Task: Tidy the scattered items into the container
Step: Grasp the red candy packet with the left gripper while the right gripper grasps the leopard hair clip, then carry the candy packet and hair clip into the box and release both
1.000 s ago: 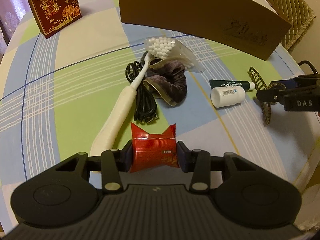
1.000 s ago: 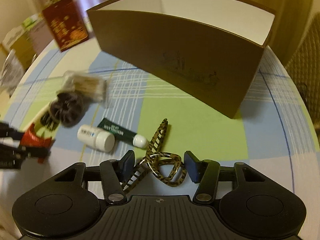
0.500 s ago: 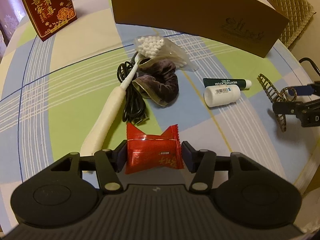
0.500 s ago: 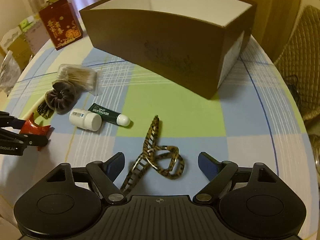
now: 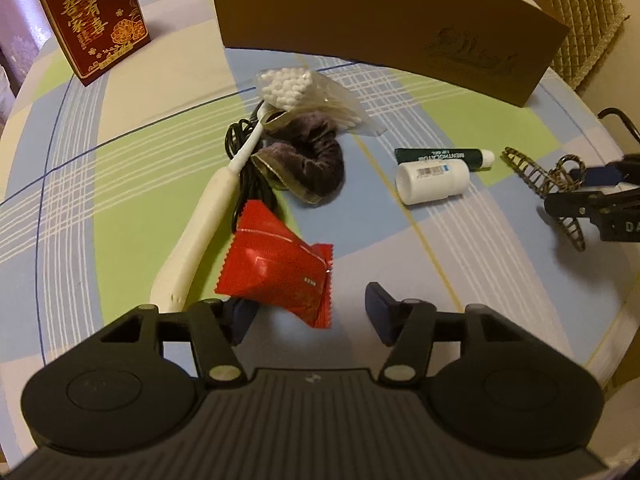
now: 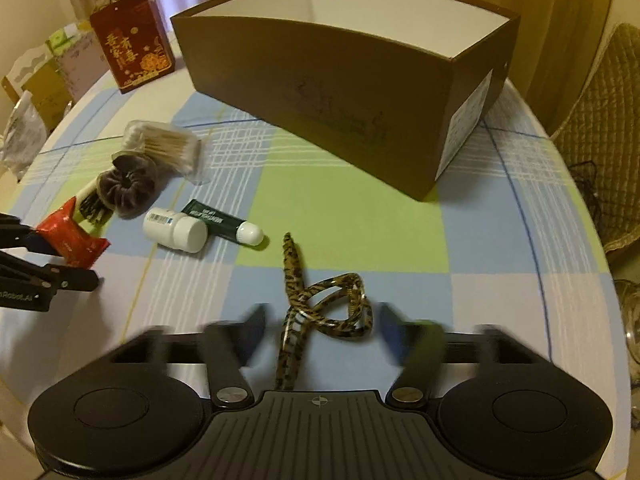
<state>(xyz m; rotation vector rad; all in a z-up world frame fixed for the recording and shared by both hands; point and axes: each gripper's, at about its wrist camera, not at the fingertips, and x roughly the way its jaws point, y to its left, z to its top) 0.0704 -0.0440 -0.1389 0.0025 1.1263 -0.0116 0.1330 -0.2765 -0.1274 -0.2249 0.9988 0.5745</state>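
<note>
Left wrist view shows the left gripper (image 5: 308, 312) with its jaws spread wide. The red snack packet (image 5: 276, 270) lies tilted between them; it leans at the left finger, and the right finger is clearly apart from it. If the packet touches the table or hangs a little, I cannot tell.

The brown box (image 6: 352, 80), the container, stands open at the far side of the checked tablecloth (image 6: 340, 208); from the left wrist only its front wall is seen and the top is cut off. In front of the box lie the bag of cotton swabs (image 5: 304, 92), the dark scrunchie (image 5: 312, 160), a black cable (image 5: 240, 148) half hidden under the white brush handle (image 5: 204, 224), a white bottle (image 5: 432, 182) and a green tube (image 5: 440, 156) just beside it.

The right gripper (image 6: 320, 332) is blurred, its jaws open on both sides of the leopard hair clip (image 6: 316, 304), not touching it. The clip lies on the cloth, well apart from the box.
</note>
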